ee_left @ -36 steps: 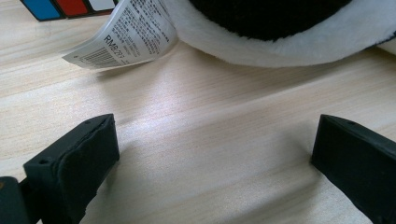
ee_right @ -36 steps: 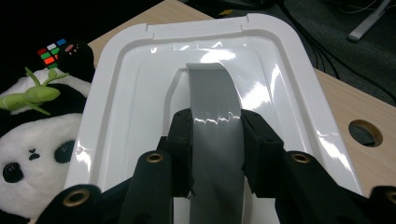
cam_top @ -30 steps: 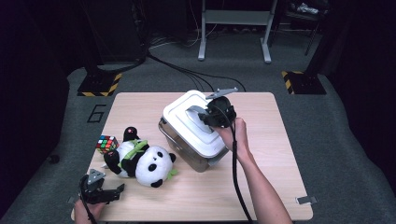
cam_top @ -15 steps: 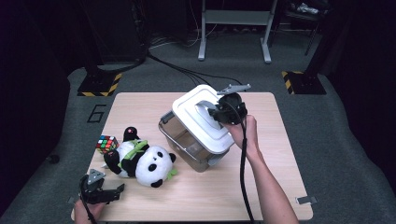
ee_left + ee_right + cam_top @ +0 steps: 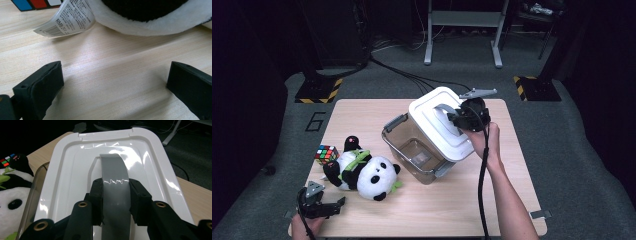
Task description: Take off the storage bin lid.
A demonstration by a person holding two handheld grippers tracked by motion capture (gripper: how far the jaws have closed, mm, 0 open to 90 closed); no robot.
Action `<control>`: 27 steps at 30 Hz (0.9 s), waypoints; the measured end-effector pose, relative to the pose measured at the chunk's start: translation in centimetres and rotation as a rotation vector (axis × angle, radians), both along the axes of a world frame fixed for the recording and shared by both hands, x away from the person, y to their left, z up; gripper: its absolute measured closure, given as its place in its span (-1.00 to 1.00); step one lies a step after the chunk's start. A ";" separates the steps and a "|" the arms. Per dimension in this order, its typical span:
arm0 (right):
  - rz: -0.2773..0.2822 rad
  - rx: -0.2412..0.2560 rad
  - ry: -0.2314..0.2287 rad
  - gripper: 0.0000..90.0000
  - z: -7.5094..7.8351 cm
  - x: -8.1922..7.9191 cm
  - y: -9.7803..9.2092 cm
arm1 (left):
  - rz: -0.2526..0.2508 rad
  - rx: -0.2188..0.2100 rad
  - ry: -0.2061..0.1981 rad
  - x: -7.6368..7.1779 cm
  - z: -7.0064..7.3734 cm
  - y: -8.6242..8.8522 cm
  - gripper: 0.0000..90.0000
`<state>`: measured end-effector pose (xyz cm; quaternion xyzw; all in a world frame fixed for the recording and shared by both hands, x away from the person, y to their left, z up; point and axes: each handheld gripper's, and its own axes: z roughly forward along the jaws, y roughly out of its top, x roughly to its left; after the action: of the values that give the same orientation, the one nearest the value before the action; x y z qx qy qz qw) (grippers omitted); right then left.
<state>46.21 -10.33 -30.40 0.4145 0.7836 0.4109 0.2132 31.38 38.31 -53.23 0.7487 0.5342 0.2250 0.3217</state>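
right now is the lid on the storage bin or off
Partly off. The white lid is tilted up, lifted by its grey handle in the right tool, exposing the clear bin and its inside.

Panda toy (image 5: 150, 15) being cropped by the left gripper view's top edge, tag (image 5: 66, 17) print blurring, lid (image 5: 439, 125) hiding the container's (image 5: 412, 150) far rim

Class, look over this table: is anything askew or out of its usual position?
Yes. The white lid sits tilted, lifted off one side of the clear storage box, because the right tongs are shut on its grey handle. The plush panda lies on its back.
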 end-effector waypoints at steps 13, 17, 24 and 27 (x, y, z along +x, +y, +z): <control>-0.081 0.018 -0.002 0.48 -0.1 0.1 -3.8 | 0.004 -0.002 -0.001 0.0 0.0 0.0 -0.99; -0.109 0.016 0.001 0.48 -0.4 0.3 -5.1 | 0.003 0.000 -0.002 0.0 0.0 0.0 -0.99; -0.162 0.035 0.012 0.48 -0.9 0.8 -6.9 | 0.003 0.002 -0.005 0.0 0.0 0.0 -0.99; -0.186 0.041 0.023 0.48 -1.2 1.0 -7.5 | 0.013 -0.005 -0.003 0.1 0.0 0.0 -0.99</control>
<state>47.25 -17.81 -31.59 0.4943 0.7356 0.4005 0.2325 31.49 38.33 -53.25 0.7441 0.5392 0.2267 0.3228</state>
